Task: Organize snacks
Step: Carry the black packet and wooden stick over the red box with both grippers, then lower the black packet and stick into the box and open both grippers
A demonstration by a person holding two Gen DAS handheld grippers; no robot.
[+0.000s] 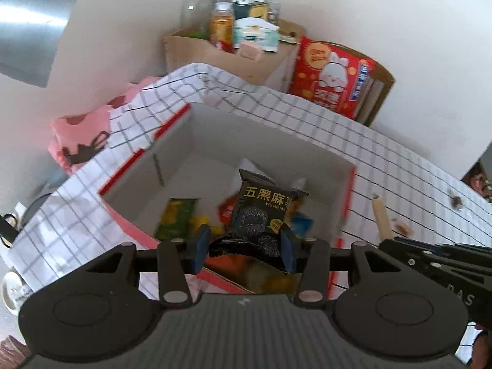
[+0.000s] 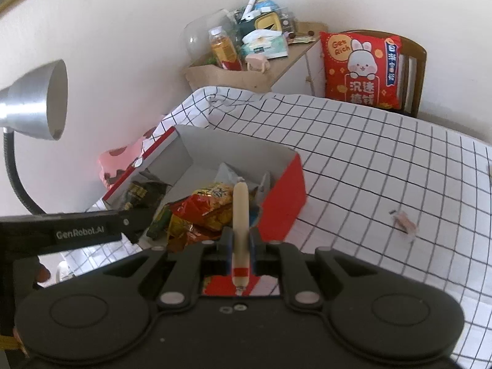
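A red box with a white inside (image 1: pixel 270 141) (image 2: pixel 286 190) sits on a checked cloth and holds several snack packets (image 2: pixel 212 206). My left gripper (image 1: pixel 244 246) is shut on a black snack packet with gold lettering (image 1: pixel 261 212) and holds it over the box's near edge. My right gripper (image 2: pixel 240 246) is shut on a pale sausage stick with a red band (image 2: pixel 240 215), held upright just in front of the box's near right corner. The sausage stick also shows in the left wrist view (image 1: pixel 381 218).
A small wrapped snack (image 2: pixel 404 221) lies on the checked cloth (image 2: pixel 384 160) to the right. A red rabbit cushion (image 2: pixel 359 67) leans on a chair behind. A cluttered wooden shelf (image 2: pixel 243 70) stands at the wall. A silver lamp (image 2: pixel 37 101) is at left.
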